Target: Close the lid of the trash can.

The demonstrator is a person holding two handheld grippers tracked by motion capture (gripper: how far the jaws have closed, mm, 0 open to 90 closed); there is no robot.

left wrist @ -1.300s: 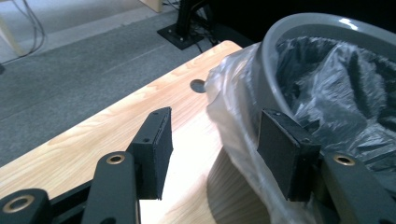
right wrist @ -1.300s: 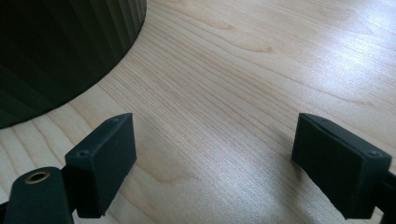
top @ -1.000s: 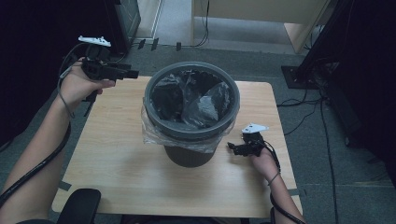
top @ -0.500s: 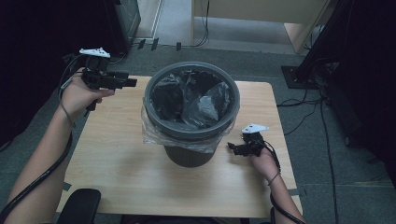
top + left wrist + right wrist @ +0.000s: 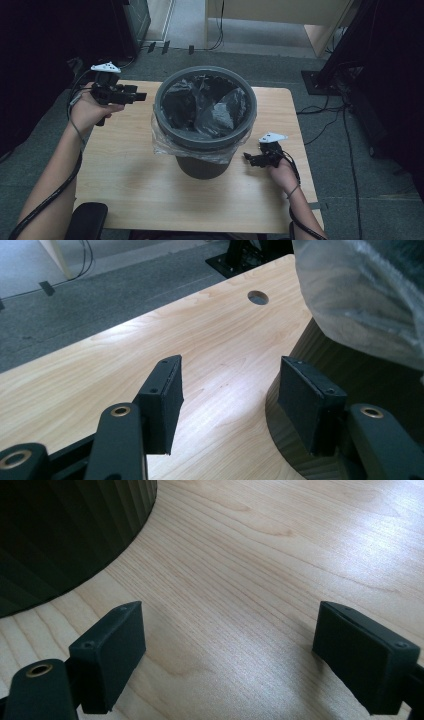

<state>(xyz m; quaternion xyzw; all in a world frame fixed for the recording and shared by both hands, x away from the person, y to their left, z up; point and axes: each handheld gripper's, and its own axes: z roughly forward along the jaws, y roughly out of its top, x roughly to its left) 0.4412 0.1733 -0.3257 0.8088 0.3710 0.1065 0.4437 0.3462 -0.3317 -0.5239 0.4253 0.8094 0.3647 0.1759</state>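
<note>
Standing mid-table [image 5: 125, 190] between left gripper [image 5: 141, 95] and right gripper [image 5: 247, 158], both with jaws apart and empty: ribbed dark bin [image 5: 202, 167], stiff, probably light, and its thin slippery liner [image 5: 172, 145], best pinched at the overhanging skirt.

Grey carpet floor [image 5: 280, 65] surrounds the light wooden table [image 5: 135, 175]; pale cabinet [image 5: 280, 15] upper centre, dark furniture [image 5: 135, 20] upper left, cables at right.

I saw 1 pale wooden table [image 5: 125, 170] on grey carpet [image 5: 350, 165], with 1 dark bin [image 5: 202, 167] standing near its middle.
</note>
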